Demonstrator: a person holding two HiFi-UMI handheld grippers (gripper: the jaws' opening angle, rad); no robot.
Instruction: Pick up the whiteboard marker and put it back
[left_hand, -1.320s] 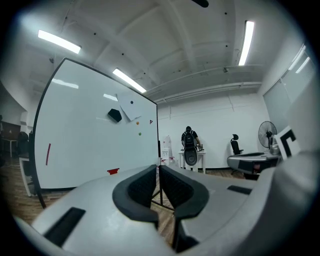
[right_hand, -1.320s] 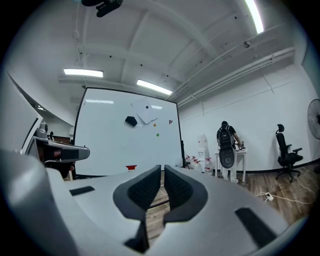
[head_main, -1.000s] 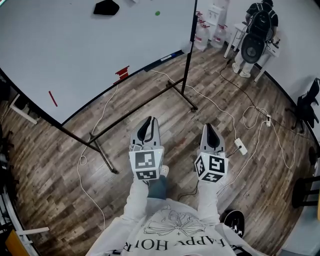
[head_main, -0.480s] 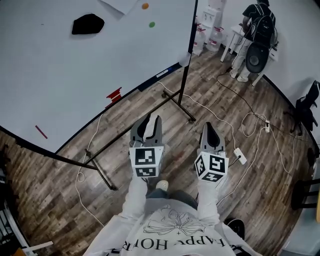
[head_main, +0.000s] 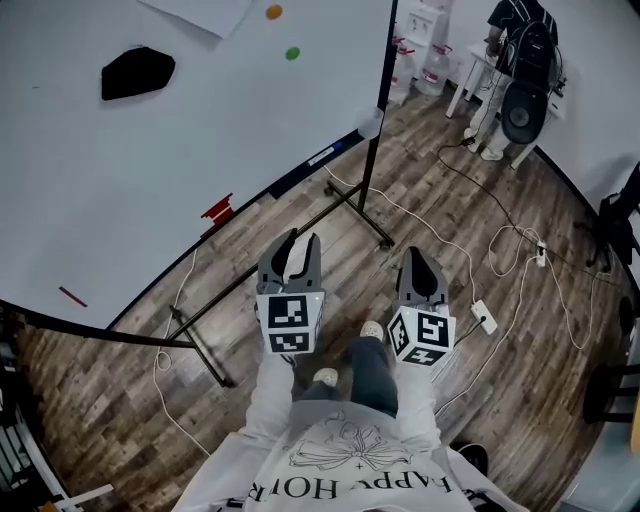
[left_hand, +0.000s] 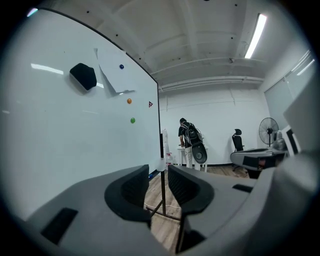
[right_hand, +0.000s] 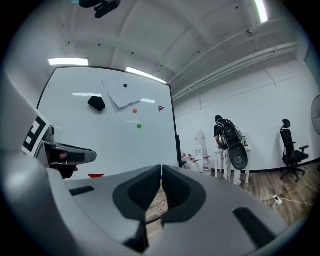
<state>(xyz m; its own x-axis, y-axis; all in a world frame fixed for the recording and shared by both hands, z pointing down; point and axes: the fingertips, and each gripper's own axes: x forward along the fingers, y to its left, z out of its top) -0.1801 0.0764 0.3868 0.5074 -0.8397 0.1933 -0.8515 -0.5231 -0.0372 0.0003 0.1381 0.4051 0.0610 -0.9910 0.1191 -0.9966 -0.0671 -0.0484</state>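
Whiteboard marker (head_main: 321, 156) flat along board ledge (head_main: 291, 175)

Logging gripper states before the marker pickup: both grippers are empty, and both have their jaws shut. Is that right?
Not quite. The left gripper is open: the left gripper view shows its jaws apart, and they have just been opening, with nothing between them. The rest holds: the right gripper is shut and empty.

Office, whiteboard (head_main: 150, 170), swivel chair (right_hand: 289, 145) (wood floor (head_main: 450, 200))
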